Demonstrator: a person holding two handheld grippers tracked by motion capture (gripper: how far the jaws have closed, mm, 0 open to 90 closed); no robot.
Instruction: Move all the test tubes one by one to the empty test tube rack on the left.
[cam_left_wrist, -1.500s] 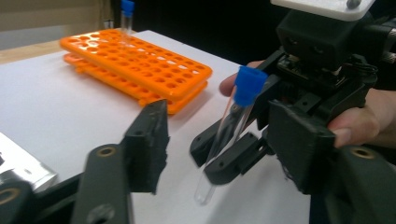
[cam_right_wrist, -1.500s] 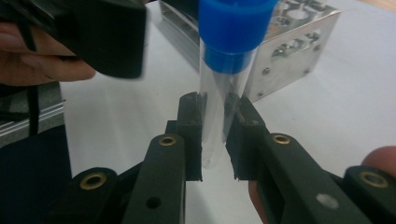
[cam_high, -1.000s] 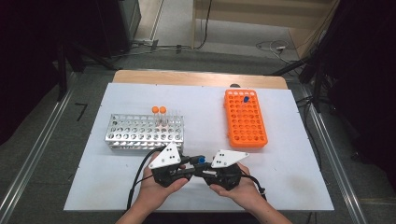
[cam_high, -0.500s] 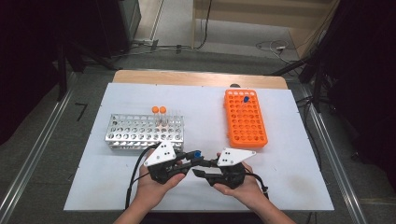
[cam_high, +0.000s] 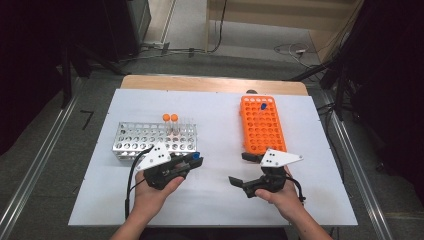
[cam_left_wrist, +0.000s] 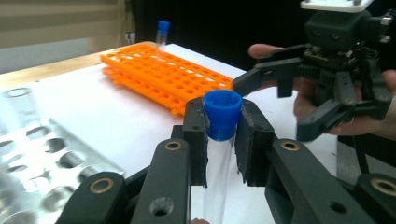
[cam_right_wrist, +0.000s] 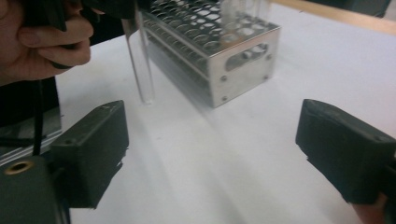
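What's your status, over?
Left tongs shut on clear blue-capped tube. Right tongs open, empty, jaws just opened. Nothing in the way.

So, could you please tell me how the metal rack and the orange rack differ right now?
The metal rack is silvery, lies crosswise on the left, and holds two orange-capped tubes. The orange rack is plastic, lies lengthwise on the right, and holds one blue-capped tube. Both stand on the white table, with most holes empty.
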